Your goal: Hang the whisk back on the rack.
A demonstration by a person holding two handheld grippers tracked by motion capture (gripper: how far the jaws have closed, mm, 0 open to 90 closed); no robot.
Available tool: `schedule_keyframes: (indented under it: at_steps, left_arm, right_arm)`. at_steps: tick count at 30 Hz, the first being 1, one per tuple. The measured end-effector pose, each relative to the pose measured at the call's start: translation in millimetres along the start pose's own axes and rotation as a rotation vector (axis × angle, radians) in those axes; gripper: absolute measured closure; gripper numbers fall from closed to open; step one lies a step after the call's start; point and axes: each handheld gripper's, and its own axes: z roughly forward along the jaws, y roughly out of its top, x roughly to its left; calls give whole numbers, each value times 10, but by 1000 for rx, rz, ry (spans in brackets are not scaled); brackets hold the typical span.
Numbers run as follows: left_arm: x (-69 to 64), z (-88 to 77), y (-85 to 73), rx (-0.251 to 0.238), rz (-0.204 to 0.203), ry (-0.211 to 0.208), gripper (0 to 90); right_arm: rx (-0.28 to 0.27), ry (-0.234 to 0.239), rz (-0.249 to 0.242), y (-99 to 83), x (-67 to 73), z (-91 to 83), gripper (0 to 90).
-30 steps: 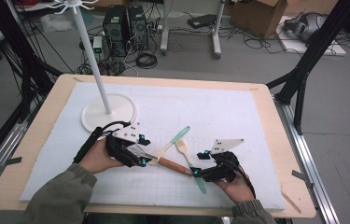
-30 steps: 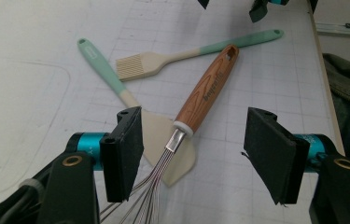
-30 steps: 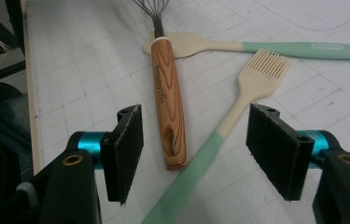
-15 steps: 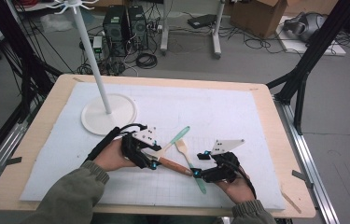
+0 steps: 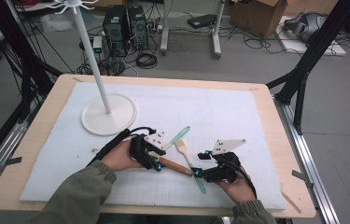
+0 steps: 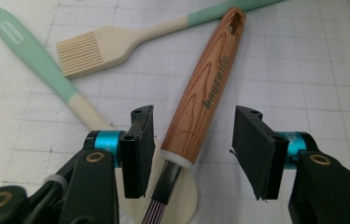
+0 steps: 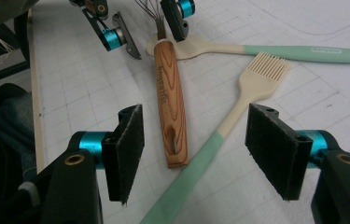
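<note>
One white foam mat [image 5: 238, 112], cluttered lab bkgd

- In your left gripper view, the whisk [image 6: 199, 100] ran off the bottom edge between the fingers [image 6: 137, 149], so its wire head was cut to a short stub of strands.
- Beneath that stub, the pale spatula blade [image 6: 182, 196] lay half covered and was cropped by the same edge.
- In your right gripper view, the pastry brush [image 7: 238, 112] left the frame at the bottom, between your own fingers [image 7: 126, 149], its handle end unseen.
- There too, the whisk's wires vanished past the top edge, beside the far left gripper [image 7: 147, 23].
- From the high view, the lettering on the wooden handle was too small to read.
</note>
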Motion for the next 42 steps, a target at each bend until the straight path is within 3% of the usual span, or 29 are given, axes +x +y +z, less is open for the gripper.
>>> schedule_keyframes:
  at_steps: [3,11,19,25,31,42]
  left_arm:
    - [9,38,-11,27,-1,-5,512]
    - [15,78,-22,39,-6,-4,570]
    - [9,132,-22,52,-5,0,565]
    - [-37,156,0,77,35,12,587]
    - [-70,135,10,95,71,-8,628]
    - [-76,146,32,128,78,-43,652]
  right_arm:
    - [0,0,-1,0,0,0,365]
    - [-5,0,-2,0,-1,-8,369]
    - [-7,1,-4,2,-1,-9,372]
    - [-17,-4,-4,3,-2,-18,375]
    - [-25,-5,-3,4,-6,-37,374]
    - [-38,-7,7,7,-8,-46,372]
